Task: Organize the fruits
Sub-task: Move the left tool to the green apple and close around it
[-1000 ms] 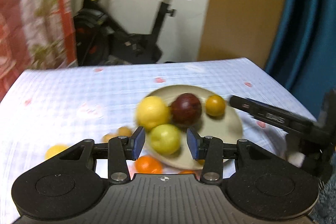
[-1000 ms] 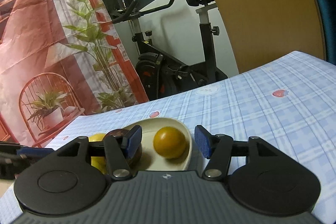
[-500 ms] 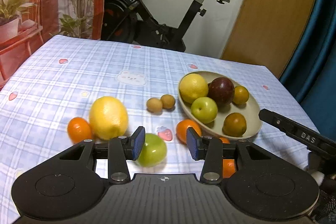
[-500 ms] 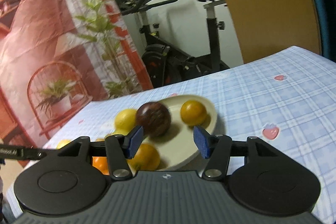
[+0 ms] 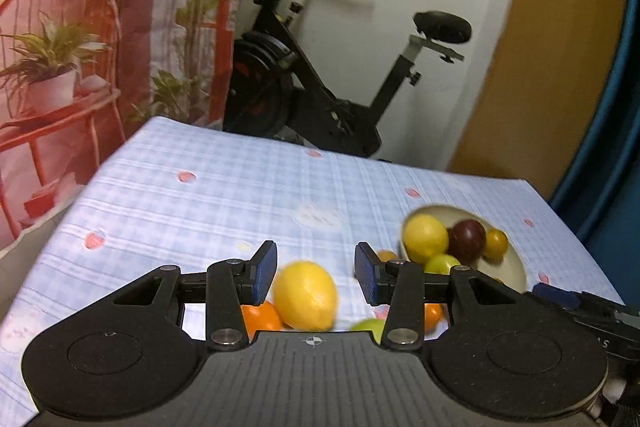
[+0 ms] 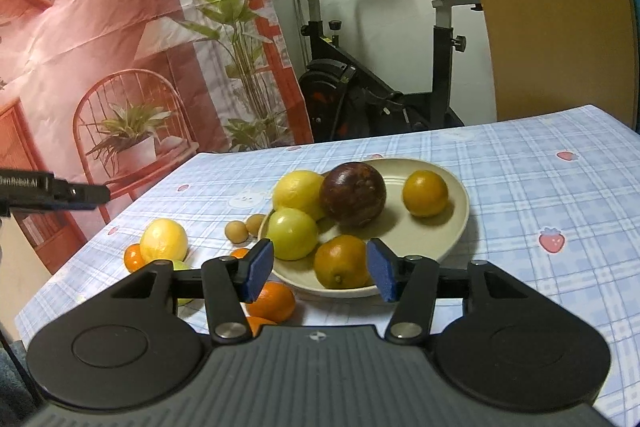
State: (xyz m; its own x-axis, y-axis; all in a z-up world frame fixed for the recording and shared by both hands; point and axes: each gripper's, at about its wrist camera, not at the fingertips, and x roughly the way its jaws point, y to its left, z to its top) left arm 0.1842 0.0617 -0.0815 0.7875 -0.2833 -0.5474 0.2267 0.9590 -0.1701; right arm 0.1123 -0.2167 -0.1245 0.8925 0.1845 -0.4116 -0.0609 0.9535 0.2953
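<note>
A beige plate [image 6: 460,223] on the checked tablecloth holds a lemon [image 6: 298,193], a dark purple fruit [image 6: 354,199], a small orange [image 6: 425,193], a green fruit [image 6: 292,233] and a brownish orange [image 6: 342,261]. My right gripper [image 6: 320,273] hovers open at the plate's near rim; the brownish orange shows between its pads, not pressed. Loose on the cloth lie a big lemon [image 5: 306,295], an orange [image 5: 260,319] and a green apple [image 5: 370,327]. My left gripper [image 5: 315,273] is open above the big lemon, holding nothing. The plate [image 5: 516,267] lies to its right.
Two small brown fruits [image 6: 236,231] and another orange [image 6: 274,301] lie left of the plate. An exercise bike [image 5: 320,107] stands behind the table, beside a red printed backdrop [image 5: 100,27]. The left gripper's finger [image 6: 56,189] reaches in at the left of the right wrist view.
The left wrist view swung from the plate to the loose fruit, and the big lemon now sits between its fingers. The right gripper drew back from the plate, bringing the brownish orange into view.
</note>
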